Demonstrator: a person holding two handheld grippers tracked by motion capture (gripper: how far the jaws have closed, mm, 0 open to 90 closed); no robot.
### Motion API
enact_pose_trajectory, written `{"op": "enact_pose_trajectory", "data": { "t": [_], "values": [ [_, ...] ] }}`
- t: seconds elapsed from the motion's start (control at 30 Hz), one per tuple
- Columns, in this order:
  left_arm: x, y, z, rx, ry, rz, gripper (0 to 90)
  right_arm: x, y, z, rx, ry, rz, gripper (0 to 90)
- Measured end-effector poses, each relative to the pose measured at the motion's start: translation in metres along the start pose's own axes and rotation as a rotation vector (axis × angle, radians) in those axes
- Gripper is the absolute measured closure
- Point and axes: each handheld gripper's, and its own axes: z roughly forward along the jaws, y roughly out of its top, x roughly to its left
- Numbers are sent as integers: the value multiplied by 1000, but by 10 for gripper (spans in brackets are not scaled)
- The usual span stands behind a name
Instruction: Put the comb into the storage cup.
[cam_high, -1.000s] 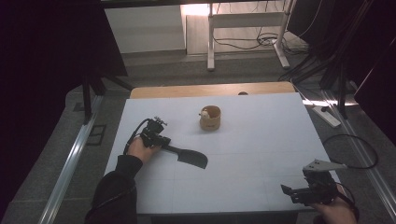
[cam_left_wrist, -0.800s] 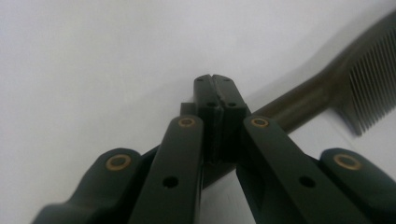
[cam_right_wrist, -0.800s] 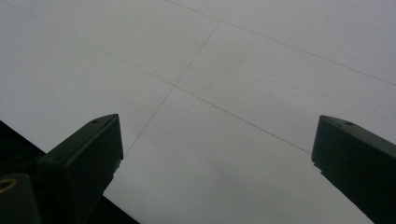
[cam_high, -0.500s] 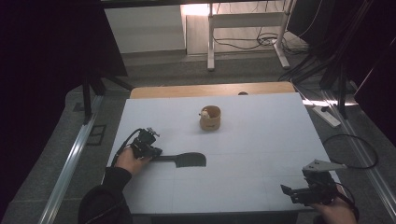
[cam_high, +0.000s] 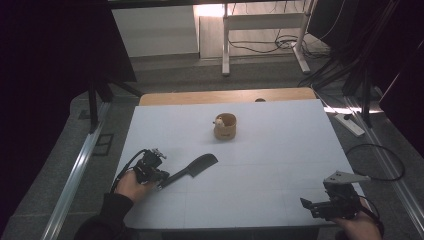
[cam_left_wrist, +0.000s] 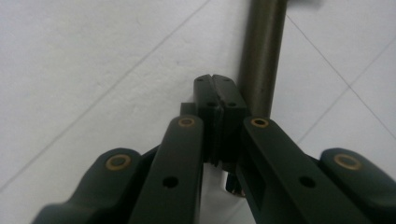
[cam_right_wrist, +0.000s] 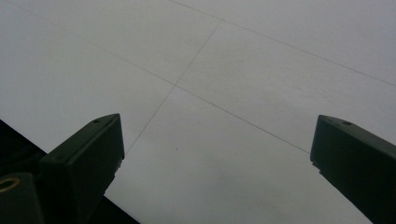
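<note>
At the table's near-left corner we see the left gripper (cam_high: 156, 176), jaws together beside the black spatula (cam_high: 192, 169), whose long axis runs away rightward; the right gripper (cam_high: 327, 209) rests open, well apart.

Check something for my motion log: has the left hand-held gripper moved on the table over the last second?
Yes. The left hand-held gripper has drawn back toward the person and leftward, farther from the wooden cup, which kept its place.
</note>
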Motion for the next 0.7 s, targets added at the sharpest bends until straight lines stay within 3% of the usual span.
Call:
{"op": "enact_pose_trajectory", "data": {
  "t": [0.4, 0.57, 0.7],
  "values": [
    [-12, 0, 2, 14, -10, -15, 885, 0, 0, 0, 1, 1, -3, 36],
    [-16, -2, 0, -4, -18, -33, 884, 0, 0, 0, 1, 1, -4, 37],
    [-15, -5, -6, -43, 3, -54, 883, 1, 0, 0, 1, 1, -6, 38]
  ]
}}
